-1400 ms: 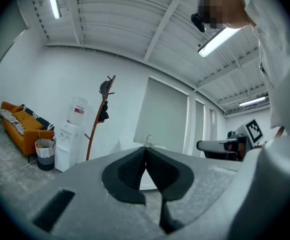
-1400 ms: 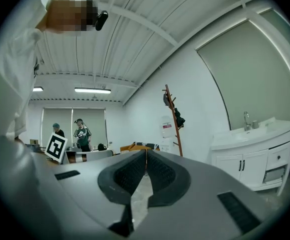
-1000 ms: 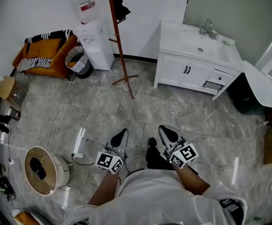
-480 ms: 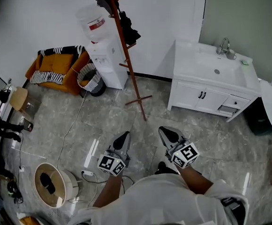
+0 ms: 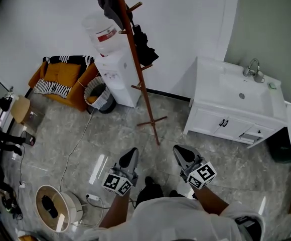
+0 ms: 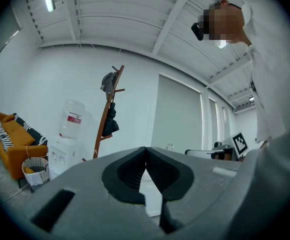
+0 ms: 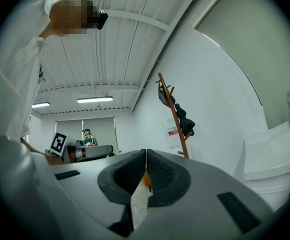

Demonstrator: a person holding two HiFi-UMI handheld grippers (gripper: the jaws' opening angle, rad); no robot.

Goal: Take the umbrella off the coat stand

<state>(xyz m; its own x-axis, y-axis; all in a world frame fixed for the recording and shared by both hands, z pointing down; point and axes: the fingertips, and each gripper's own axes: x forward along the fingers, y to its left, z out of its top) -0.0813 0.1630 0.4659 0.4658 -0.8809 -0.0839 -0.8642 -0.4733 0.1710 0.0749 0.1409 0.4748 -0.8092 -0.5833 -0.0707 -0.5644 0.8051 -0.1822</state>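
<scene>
Glossy grey marble-patterned floor tiles (image 5: 80, 134) run up to plain white walls. A slim reddish-brown wooden coat stand (image 5: 135, 69) with short angled pegs and splayed feet rises near the wall. A black folded fabric umbrella (image 5: 144, 46) hangs bunched from a peg partway up its pole, on the side towards the basin. A dark, limp cloth item (image 5: 109, 1) droops from the top.

Just beside the stand is a boxy white water dispenser (image 5: 116, 77) carrying a clear rounded plastic bottle (image 5: 101, 31). A woven, lined waste basket (image 5: 96, 92) sits at its foot. Further along the wall is an orange cushioned sofa (image 5: 60, 77) draped with a black-and-white striped throw. On the other side stands a white vanity cabinet (image 5: 236, 109) with a smooth basin and a chrome tap (image 5: 253, 68).

The left claw (image 5: 130, 153) and the right claw (image 5: 181, 152) are held low in front of the person, well apart from the stand. Both have their grey moulded jaws closed tip to tip with nothing between them. From the left gripper view the umbrella (image 6: 110, 124) shows above the shut tips.
</scene>
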